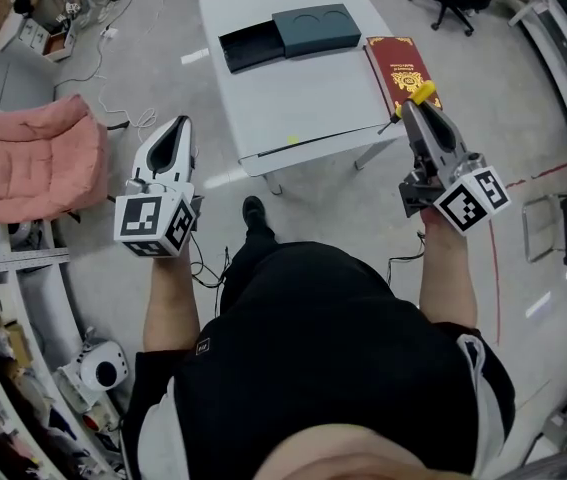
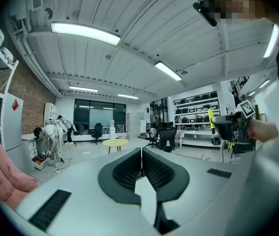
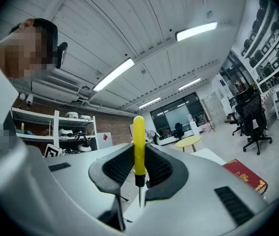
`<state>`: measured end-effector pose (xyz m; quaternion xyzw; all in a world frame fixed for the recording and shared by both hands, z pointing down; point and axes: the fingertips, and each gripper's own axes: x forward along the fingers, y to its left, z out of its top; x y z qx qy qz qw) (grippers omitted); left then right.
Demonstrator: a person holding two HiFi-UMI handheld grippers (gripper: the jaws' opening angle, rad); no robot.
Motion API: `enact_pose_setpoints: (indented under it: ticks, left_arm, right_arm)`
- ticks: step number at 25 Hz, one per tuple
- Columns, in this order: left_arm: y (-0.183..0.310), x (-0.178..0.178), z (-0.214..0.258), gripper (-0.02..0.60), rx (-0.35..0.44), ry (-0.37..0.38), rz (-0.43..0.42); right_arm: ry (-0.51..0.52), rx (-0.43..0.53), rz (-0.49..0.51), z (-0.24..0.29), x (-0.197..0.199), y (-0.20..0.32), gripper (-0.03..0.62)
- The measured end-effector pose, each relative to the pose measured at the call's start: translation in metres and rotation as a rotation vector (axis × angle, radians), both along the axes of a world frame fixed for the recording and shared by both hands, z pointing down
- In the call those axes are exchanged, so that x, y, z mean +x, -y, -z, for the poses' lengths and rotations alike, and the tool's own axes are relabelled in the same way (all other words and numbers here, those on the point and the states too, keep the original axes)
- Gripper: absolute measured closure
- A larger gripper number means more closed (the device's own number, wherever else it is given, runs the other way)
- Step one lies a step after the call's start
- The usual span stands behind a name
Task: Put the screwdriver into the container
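**Over the floor, short of the table: screwdriver gripped, container not yet reached**

From the head view, the right gripper is seen held near the white table's right corner, beside a red book. The yellow screwdriver is clamped at its tip. The black open container lies at the table's far side, touching a grey-blue box and well apart from the tool. The left gripper is held off to the table's left, over bare floor.

From the left gripper view, the left gripper's jaws are seen pressed together with nothing between them. The camera is tilted up toward the ceiling.

From the right gripper view, the right gripper's jaws are closed on the screwdriver at its handle. The handle end stands out past the jaws and the metal tip points back toward the camera.

The carrying step is judged to be in hand. For the next move, the right gripper must be brought forward and left over the container, lowered, and only then opened.
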<state>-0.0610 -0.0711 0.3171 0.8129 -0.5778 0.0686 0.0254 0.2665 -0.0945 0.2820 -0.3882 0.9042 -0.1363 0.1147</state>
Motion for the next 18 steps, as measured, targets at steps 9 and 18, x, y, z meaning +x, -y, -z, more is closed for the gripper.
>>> enact_pose_setpoints:
  ticks: [9, 18]
  left_arm:
    - [0.076, -0.072, -0.011, 0.561, -0.018, -0.016, -0.010]
    - [0.148, -0.148, -0.014, 0.561, -0.027, -0.057, -0.062]
  right_arm:
    - [-0.018, -0.025, 0.012, -0.004, -0.083, 0.077, 0.514]
    - [-0.045, -0.035, -0.006, 0.000, -0.174, 0.139, 0.515]
